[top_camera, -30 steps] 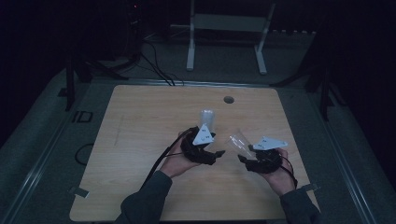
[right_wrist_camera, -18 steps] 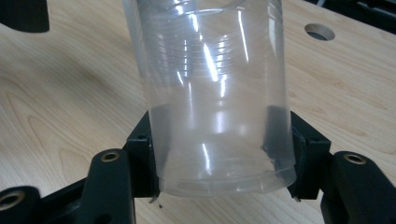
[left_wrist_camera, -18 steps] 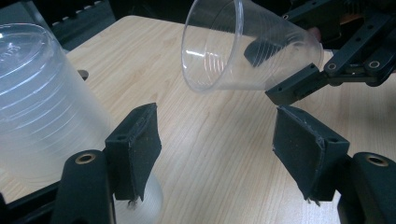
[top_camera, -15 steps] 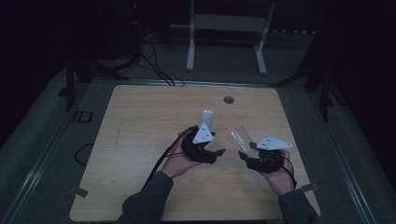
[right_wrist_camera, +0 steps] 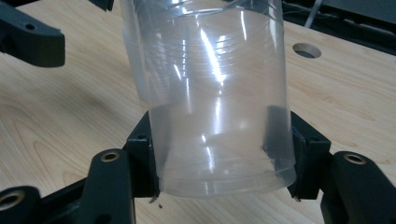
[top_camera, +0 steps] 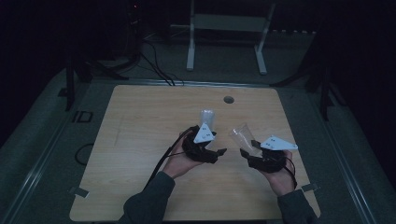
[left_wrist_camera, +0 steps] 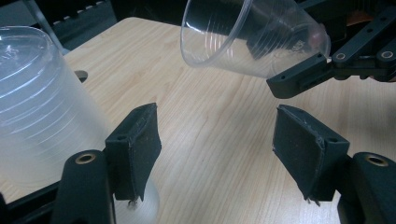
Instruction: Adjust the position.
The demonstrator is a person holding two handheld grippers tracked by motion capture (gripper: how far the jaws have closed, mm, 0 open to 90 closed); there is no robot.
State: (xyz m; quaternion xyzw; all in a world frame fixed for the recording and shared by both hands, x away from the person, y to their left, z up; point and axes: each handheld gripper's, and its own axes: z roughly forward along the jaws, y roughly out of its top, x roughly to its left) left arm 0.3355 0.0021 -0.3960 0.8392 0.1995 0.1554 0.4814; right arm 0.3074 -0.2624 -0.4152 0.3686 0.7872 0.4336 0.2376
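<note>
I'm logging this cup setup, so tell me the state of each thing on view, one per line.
Clear cup: empty, clamped near its base, tilted above the table.
Frosted cup stack: bottom up, outside the left jaws beside one pad.
Right gripper: shut on the clear cup.
Left gripper: jaws apart, nothing between the pads.
Table: bare wood, a round hole near its far edge.

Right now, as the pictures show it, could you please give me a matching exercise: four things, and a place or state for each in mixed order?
Things:
1. clear cup
2. frosted cup
3. left gripper
4. round hole

Places or states:
a. jaws open, nothing between them
b. in the table, near its far edge
c. clamped in the right gripper
d. beside one jaw of the left gripper, outside the gap

Right pairs: 1-c; 2-d; 3-a; 4-b
</note>
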